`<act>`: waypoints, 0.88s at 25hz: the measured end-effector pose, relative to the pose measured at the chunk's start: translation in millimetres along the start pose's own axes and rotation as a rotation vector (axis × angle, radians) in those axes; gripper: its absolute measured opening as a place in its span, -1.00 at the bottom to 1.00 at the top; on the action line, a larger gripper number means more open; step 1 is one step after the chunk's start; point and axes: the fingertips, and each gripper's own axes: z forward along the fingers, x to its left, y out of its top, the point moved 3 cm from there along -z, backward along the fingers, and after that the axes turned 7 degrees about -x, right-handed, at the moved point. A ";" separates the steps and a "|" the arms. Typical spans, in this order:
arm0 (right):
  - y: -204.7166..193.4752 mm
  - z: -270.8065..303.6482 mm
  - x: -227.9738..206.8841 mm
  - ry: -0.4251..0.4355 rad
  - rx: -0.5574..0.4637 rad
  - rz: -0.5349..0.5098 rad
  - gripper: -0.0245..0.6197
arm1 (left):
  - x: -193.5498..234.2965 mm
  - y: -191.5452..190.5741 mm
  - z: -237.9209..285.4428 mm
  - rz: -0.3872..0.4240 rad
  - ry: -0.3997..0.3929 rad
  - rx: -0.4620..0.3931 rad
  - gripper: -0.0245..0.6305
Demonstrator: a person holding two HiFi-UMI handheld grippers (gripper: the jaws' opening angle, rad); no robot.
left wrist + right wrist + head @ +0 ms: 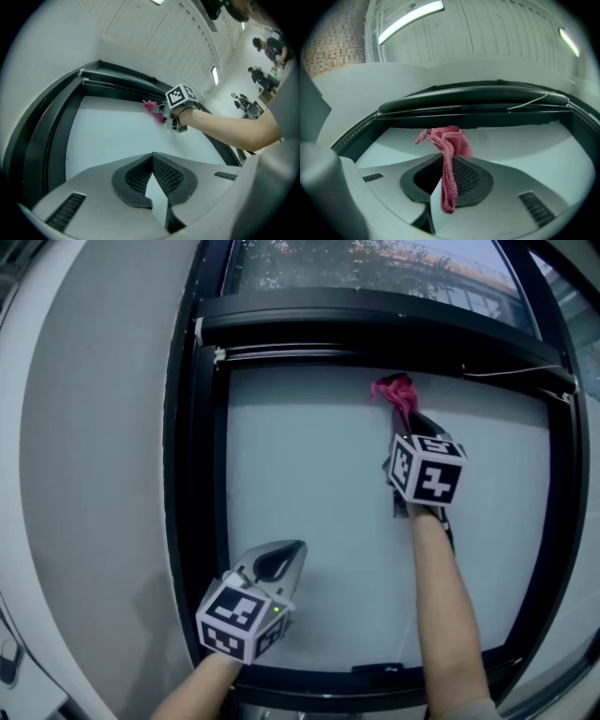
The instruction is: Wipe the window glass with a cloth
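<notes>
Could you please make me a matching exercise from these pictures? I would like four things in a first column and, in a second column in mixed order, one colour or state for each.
Column one:
1. cloth
2. left gripper
3. right gripper
4. window frame

Column two:
A. shut, with nothing between its jaws
B. black
C. shut on the cloth
D. pink

Right pairs: 1-D, 2-A, 3-C, 4-B.
</notes>
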 end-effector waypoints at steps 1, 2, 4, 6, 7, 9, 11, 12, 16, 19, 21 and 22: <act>0.0 1.5 10.6 0.014 0.000 0.006 -0.76 | 4.3 0.8 -5.6 0.004 0.008 0.000 -0.91; 0.0 2.5 22.0 0.031 0.001 0.013 -0.76 | 8.0 1.9 -11.8 0.008 0.018 0.000 -0.91; -0.3 3.8 46.1 0.070 0.007 0.029 -0.76 | 14.5 4.0 -25.9 0.013 0.043 0.004 -0.91; -0.7 6.7 68.0 0.104 0.011 0.044 -0.76 | 21.3 6.6 -40.1 0.018 0.072 0.013 -0.91; -0.6 8.5 77.8 0.118 0.011 0.052 -0.76 | 24.4 8.6 -46.4 0.021 0.085 0.017 -0.91; 0.9 10.8 98.5 0.151 0.010 0.071 -0.76 | 28.8 12.4 -58.0 0.029 0.106 0.023 -0.91; 3.6 13.5 120.8 0.187 0.012 0.091 -0.76 | 33.1 13.1 -69.7 0.045 0.121 0.034 -0.91; 5.3 16.0 132.2 0.204 0.013 0.102 -0.76 | 35.5 14.3 -76.4 0.049 0.134 0.041 -0.91; 10.4 22.7 176.5 0.268 0.020 0.161 -0.76 | 44.7 18.5 -102.4 0.047 0.191 0.072 -0.91; 11.8 24.4 207.9 0.316 0.022 0.201 -0.76 | 51.7 18.6 -118.9 0.057 0.219 0.089 -0.91; 11.2 26.5 225.4 0.338 0.026 0.219 -0.76 | 55.9 19.7 -129.2 0.065 0.237 0.098 -0.91; 10.5 28.4 232.1 0.343 0.028 0.224 -0.76 | 58.2 20.1 -133.8 0.069 0.246 0.101 -0.91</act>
